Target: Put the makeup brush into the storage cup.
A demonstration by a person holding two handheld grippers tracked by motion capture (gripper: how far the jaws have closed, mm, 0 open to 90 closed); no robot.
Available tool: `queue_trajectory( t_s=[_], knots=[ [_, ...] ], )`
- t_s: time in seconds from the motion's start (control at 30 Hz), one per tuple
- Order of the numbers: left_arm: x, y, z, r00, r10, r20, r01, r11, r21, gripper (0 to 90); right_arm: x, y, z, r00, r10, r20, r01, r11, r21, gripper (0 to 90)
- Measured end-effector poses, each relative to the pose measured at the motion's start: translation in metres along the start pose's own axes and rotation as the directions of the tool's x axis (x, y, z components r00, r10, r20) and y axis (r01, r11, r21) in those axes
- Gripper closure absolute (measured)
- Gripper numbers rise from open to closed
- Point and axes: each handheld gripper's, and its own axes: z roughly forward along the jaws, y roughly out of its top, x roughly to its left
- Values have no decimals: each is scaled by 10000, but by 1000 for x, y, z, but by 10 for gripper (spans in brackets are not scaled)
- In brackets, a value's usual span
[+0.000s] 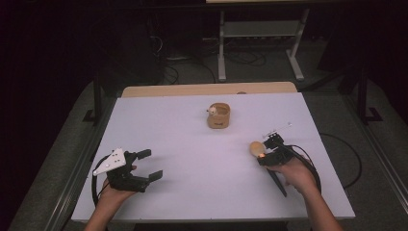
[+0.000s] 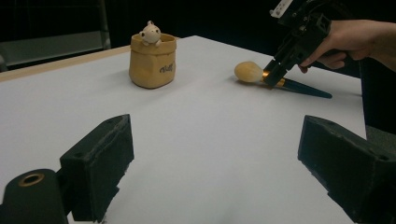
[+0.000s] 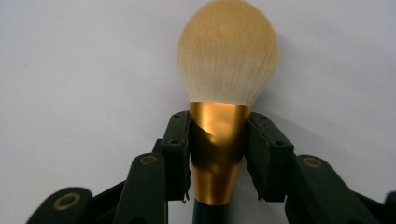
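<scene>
The white table [image 1: 192,159] lies under both grippers. Ahead of the left gripper [image 1: 150,164], whose jaws stand wide and bare, sits a tan pot [image 2: 152,63] with small dark writing, too blurred to read, and a toy figure [image 2: 151,33] on its rim. The right gripper [image 3: 218,142] clamps the makeup brush [image 3: 227,60] by its gold collar, bristles pointing away beyond the jaws; its dark handle [image 2: 303,88] shows from the left gripper view.

the brush [image 1: 257,149] lay on the table [image 1: 192,144] by your right hand, the pot [image 1: 219,116] well behind it.
</scene>
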Motion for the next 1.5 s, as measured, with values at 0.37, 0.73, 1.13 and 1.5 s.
queue_trajectory(
  t_s=[0.37, 0.73, 1.13, 1.5],
  knots=[
    [0, 0, 0, 10000, 11, 9, -11, 10000, 7, 100, -6, -1, -8, 9995, 145, -291, -168, 9967, -794, 613],
    [0, 0, 0, 10000, 7, 23, -7, 10000, 6, 100, -11, -3, -18, 9985, 39, -543, -148, 9791, -2030, 613],
    [0, 0, 0, 10000, 17, 13, -17, 10000, -32, 100, -15, -5, -27, 9985, -179, -515, -3, 9429, -3331, 613],
    [-1, 0, 1, 10000, -89, 42, 89, 10000, -45, 100, -15, -7, -35, 9984, -270, -505, 22, 8994, -4371, 613]
  ],
)
